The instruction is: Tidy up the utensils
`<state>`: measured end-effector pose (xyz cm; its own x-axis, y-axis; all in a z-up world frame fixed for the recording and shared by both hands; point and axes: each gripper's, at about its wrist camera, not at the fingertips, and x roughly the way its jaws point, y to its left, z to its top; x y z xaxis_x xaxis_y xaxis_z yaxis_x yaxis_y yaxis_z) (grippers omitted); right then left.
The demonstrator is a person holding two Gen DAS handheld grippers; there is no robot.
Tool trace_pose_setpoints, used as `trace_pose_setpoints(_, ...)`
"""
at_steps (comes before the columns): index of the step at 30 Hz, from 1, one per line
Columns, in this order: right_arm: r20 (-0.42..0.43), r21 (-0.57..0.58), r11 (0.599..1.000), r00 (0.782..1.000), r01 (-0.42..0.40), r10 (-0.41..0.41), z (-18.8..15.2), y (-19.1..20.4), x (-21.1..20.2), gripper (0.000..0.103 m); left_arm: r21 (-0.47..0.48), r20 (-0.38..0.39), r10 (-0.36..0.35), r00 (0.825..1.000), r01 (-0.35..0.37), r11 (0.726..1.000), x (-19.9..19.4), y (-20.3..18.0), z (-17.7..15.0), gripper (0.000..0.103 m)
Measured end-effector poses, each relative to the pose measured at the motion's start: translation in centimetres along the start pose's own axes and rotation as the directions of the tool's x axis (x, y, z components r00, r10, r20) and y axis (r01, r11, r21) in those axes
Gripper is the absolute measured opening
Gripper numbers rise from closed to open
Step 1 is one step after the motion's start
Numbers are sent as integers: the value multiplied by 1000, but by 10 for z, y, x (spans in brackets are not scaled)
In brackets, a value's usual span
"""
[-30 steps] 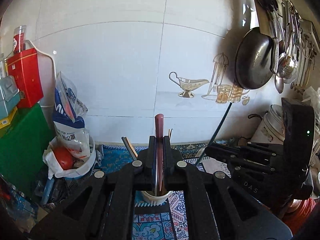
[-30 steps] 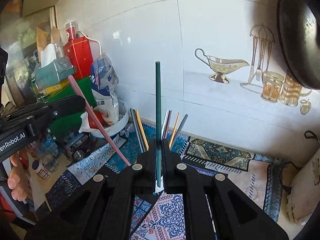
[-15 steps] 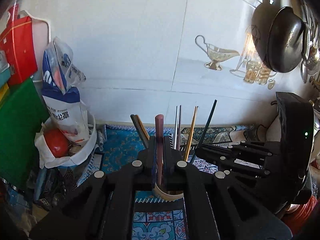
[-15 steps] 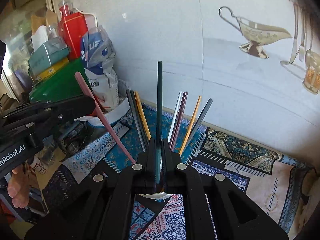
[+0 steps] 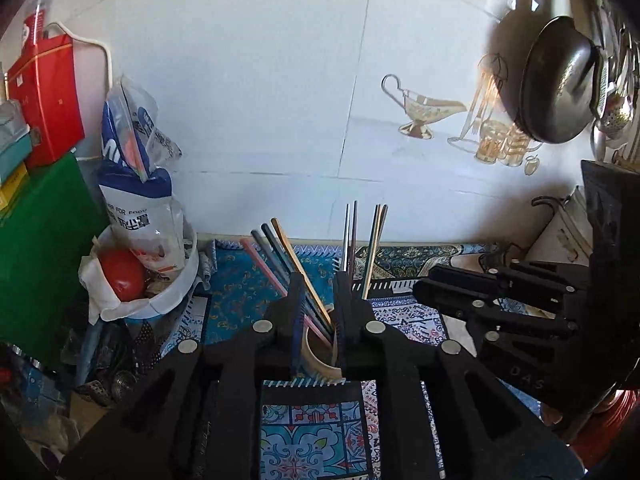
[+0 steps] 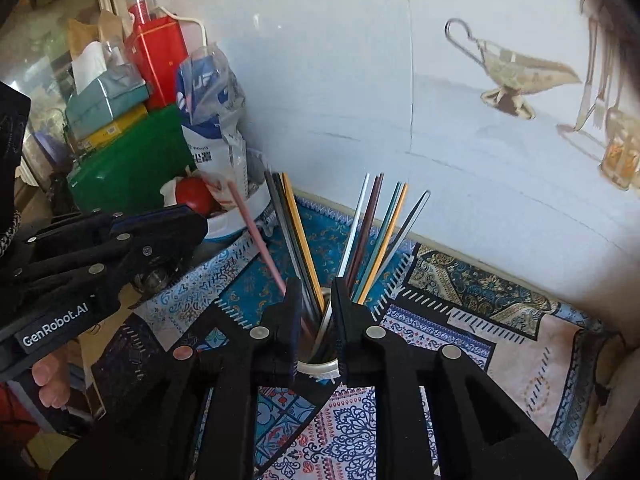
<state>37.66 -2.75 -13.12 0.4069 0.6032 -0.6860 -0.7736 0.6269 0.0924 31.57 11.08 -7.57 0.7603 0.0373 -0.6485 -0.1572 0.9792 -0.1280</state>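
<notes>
Chopsticks (image 6: 362, 236) stand in cup (image 6: 320, 368) | left tongs (image 5: 316, 312) and right tongs (image 6: 316, 312) open, empty | step: drop done | next: find more.

From my feed, a white tiled wall (image 5: 260, 100) fills twelve o'clock, daylight bright across it, with a printed gravy-boat decal (image 5: 420, 110) at two. A dark pan (image 5: 556, 84) hangs at two, near the edge. At nine I see a green box (image 5: 36, 248) under a red carton (image 5: 46, 96). A patterned blue cloth (image 6: 460, 320) covers the counter at six.
</notes>
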Motion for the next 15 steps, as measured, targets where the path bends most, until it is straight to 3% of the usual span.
trace_pose_setpoints(3, 103, -11, 1000, 994, 29, -28, 0, 12, -49, 16, 0, 74, -22, 997, 23, 1000, -36, -3, 5, 22)
trace_pose_setpoints(6, 220, -13, 997, 973, 75, -70, -3, 27, -100, 16, 13, 161, -34, 986, 32, 999, -78, -9, 8, 24)
trace_pose_setpoints(9, 345, 2, 993, 932, 121, -114, -11, 46, -156, 16, 33, 244, -52, 968, 45, 998, -122, -17, 5, 28)
trace_pose_setpoints(12, 443, 21, 987, 884, 160, -153, -21, 67, -201, 16, 59, 329, -68, 942, 52, 997, -167, -24, -3, 46)
trace_pose_setpoints(15, 520, 47, 981, 834, 188, -185, -34, 90, -239, 16, 96, 404, -82, 911, 47, 994, -209, -32, -18, 52)
